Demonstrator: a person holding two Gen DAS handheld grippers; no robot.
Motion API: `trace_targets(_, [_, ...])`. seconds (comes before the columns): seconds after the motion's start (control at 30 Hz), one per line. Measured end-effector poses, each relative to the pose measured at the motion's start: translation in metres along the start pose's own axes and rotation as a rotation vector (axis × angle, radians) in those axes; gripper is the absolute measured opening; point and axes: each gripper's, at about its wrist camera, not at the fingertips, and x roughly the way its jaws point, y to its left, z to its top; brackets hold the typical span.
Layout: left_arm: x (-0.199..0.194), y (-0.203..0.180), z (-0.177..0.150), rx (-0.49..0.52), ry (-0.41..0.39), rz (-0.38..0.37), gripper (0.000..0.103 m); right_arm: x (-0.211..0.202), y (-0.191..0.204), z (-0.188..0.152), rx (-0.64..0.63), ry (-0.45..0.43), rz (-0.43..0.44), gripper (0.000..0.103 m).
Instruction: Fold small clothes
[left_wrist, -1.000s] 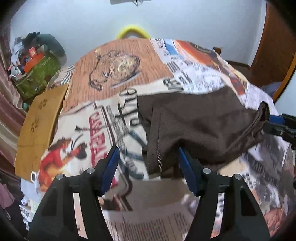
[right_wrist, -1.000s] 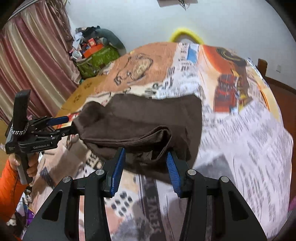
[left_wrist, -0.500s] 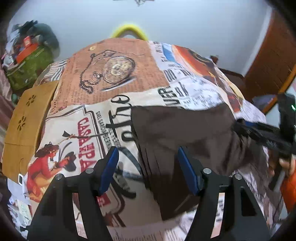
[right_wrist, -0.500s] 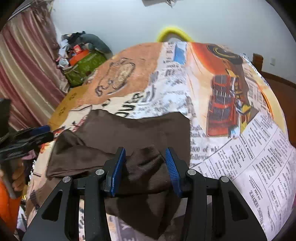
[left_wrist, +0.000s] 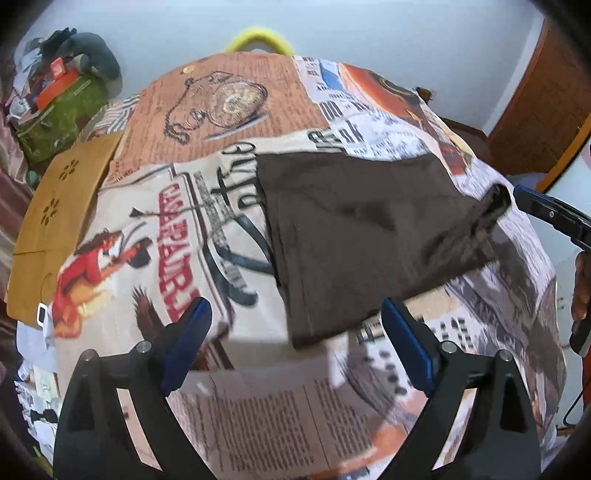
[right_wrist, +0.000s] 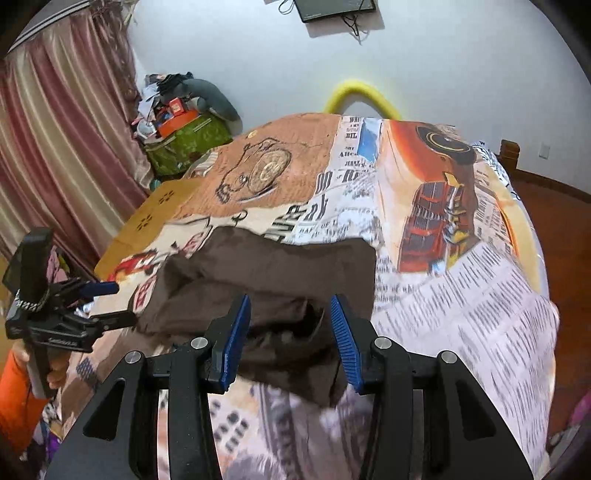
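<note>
Your left gripper and right gripper both hang released, jaws spread, beside the brown garment lying folded on the printed bedspread

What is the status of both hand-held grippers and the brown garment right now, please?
Left hand-held gripper open, clear of cloth. Right hand-held gripper open, cloth edge between its fingers. Brown garment lying partly folded on the printed bedsheet. Nothing in the way.
</note>
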Motion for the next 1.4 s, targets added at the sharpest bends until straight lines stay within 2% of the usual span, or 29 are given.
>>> trace_targets(0.23, [0.024, -0.023, -0.013, 0.087, 0.044, 0.099, 0.096, 0.011, 0.009, -0.041, -0.02, 0.108, 0.018, 0.043])
trace_targets(0.33, [0.035, -0.026, -0.005, 0.068, 0.048, 0.089, 0.096, 0.026, 0.013, -0.051, -0.027, 0.157, 0.024, 0.043])
trace_targets(0.5, [0.039, -0.036, 0.016, 0.097, 0.006, 0.116, 0.096, 0.045, 0.021, -0.044, -0.051, 0.169, 0.041, 0.043])
trace_targets(0.6, [0.034, -0.04, 0.035, 0.157, -0.039, 0.149, 0.096, 0.059, 0.025, -0.035, -0.082, 0.175, 0.031, 0.043])
trace_targets(0.7, [0.032, -0.036, 0.059, 0.189, -0.071, 0.17, 0.096, 0.076, 0.016, -0.032, -0.049, 0.209, 0.025, 0.043])
trace_targets(0.8, [0.039, -0.026, 0.083, 0.164, -0.069, 0.157, 0.096, 0.079, 0.013, -0.028, -0.034, 0.211, 0.04, 0.043])
trace_targets(0.93, [0.057, -0.008, 0.112, 0.104, -0.054, 0.144, 0.096, 0.071, 0.016, -0.007, -0.035, 0.15, 0.077, 0.043])
trace_targets(1.1, [0.063, 0.012, 0.134, 0.008, -0.07, 0.118, 0.096, 0.083, 0.007, 0.017, -0.027, 0.116, 0.032, 0.043])
trace_targets(1.2, [0.057, 0.021, 0.136, -0.024, -0.084, 0.105, 0.096, 0.096, -0.006, 0.017, 0.012, 0.124, -0.017, 0.043])
trace_targets(1.4, [0.05, 0.028, 0.11, -0.016, -0.078, 0.085, 0.096, 0.082, -0.023, 0.006, 0.096, 0.09, 0.012, 0.043])
